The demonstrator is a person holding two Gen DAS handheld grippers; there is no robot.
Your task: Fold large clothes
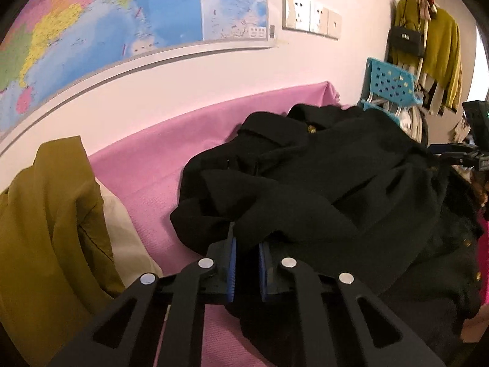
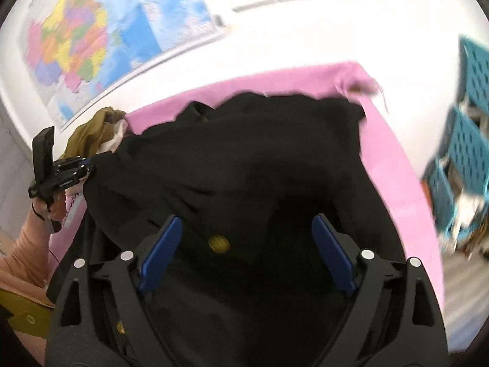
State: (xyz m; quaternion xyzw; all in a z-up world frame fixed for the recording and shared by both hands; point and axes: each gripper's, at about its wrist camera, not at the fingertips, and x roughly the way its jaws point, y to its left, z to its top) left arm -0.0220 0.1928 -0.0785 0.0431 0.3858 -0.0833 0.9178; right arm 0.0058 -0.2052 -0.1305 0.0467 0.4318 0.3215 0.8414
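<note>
While pinching coat [image 1: 321, 183], left jaws.

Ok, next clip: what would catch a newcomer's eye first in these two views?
The big black coat with gold buttons, heaped in the middle of the pink cloth that covers the surface. The left gripper is shut on a fold of its near edge, while the right gripper hangs open above it, blue fingers wide apart. Behind, a colourful wall map fills the upper left, and an olive garment lies at the left edge.
</note>
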